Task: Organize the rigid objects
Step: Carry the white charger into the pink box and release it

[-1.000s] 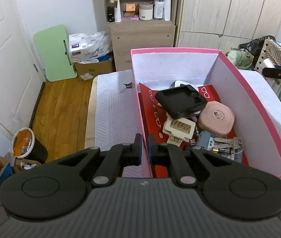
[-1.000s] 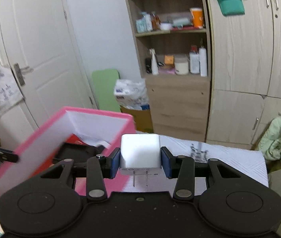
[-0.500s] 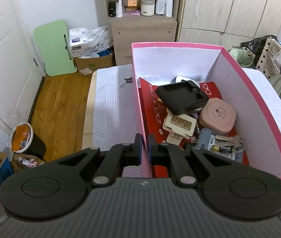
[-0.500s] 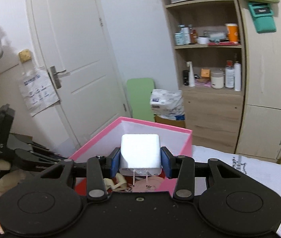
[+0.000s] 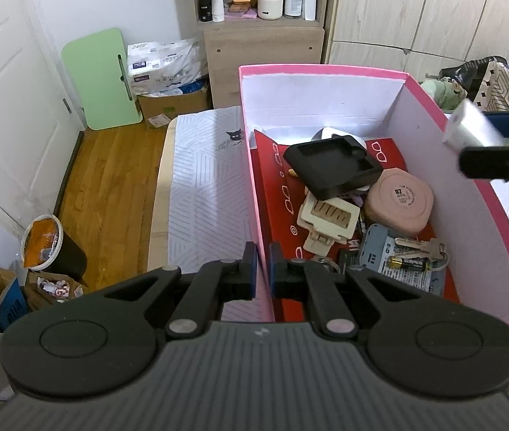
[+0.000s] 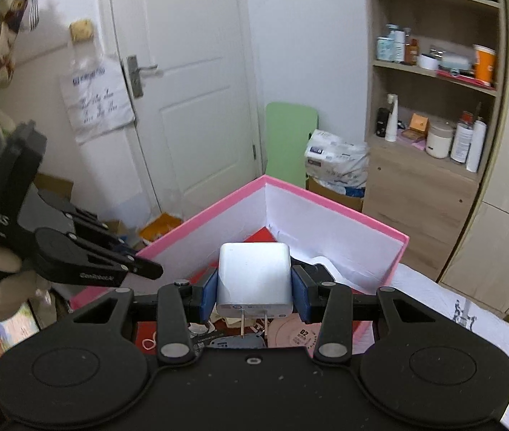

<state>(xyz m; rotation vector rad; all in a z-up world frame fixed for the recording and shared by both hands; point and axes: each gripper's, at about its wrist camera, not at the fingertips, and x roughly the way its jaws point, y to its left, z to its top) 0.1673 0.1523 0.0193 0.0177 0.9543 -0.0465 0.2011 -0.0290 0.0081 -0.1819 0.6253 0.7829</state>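
our right gripper [image 6: 254, 296] is clamped on the white charger [image 6: 253, 280], prongs toward us, over the pink box [image 6: 329, 230] at lower centre; left gripper [image 5: 258, 272] pinches its near wall, so right just lowers.

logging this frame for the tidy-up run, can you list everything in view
box: 1, pink outside, white inside, on the bed
charger: 1, white, two prongs, held over the box
tray: 1, black, in the box, atop other items
round case: 1, pink, in the box, right of the tray
clip: 1, cream, in the box, below the tray
keys: bunch, metal, near corner of the box
battery: 1, black and gold, beside the keys
bed cover: 1, white patterned, under the box
folded table: 1, green, against the wall
bin: 1, black, on the floor
left tongs: shut on the box's near-left wall
right tongs: shut on the charger
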